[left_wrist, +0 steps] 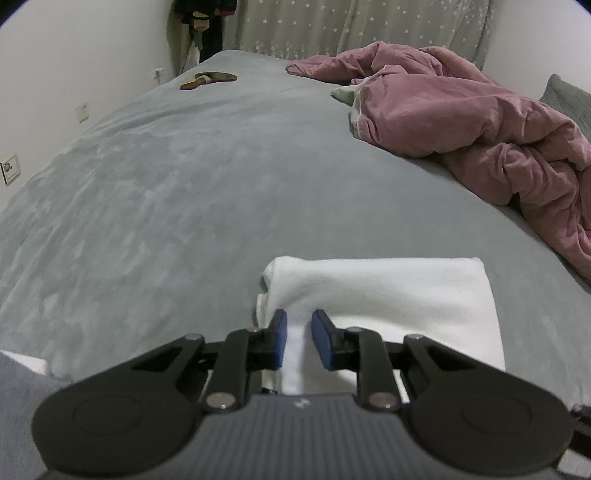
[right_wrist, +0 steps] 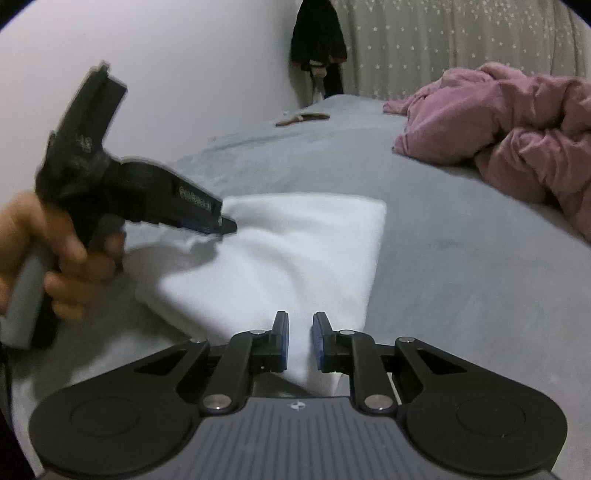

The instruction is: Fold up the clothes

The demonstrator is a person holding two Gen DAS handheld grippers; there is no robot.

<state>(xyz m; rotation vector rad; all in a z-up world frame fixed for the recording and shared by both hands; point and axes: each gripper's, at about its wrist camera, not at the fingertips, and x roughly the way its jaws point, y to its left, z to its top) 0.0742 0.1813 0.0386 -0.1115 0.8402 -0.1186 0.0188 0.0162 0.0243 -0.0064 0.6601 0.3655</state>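
Both grippers are seen over a folded white garment (left_wrist: 373, 295) laid on a grey bedspread (left_wrist: 166, 192). Left gripper (left_wrist: 298, 339): blue pads are parted, with a raised ridge of white cloth between them; whether the pads press on the cloth cannot be told. Right gripper (right_wrist: 300, 341): same posture, pads parted, a strip of the white garment (right_wrist: 280, 254) seen in the gap, contact unclear.

Surface and room, placed relative to the white garment: the grey bedspread (right_wrist: 461, 266) is spread under it and on all sides. A crumpled pink quilt (left_wrist: 461, 122) is heaped beyond it to the right, well apart. A brown flat object (left_wrist: 208, 79) lies far beyond it to the left, near the bed's far edge; what it is cannot be told. A pale curtain with small white stars (left_wrist: 351, 26) is hung behind the bed. Dark clothing (left_wrist: 205, 16) is hung in the far corner. White wall sockets (left_wrist: 10, 170) are set on the wall to the left.

Writing: a white printed label is seen on the side of the left gripper (right_wrist: 227, 225) from the right wrist view, too blurred to be read. A small light logo is seen on each gripper body.

The left gripper is held by a hand (right_wrist: 62, 254) and its tip is placed at the garment's left edge; the right gripper is placed at the near edge.
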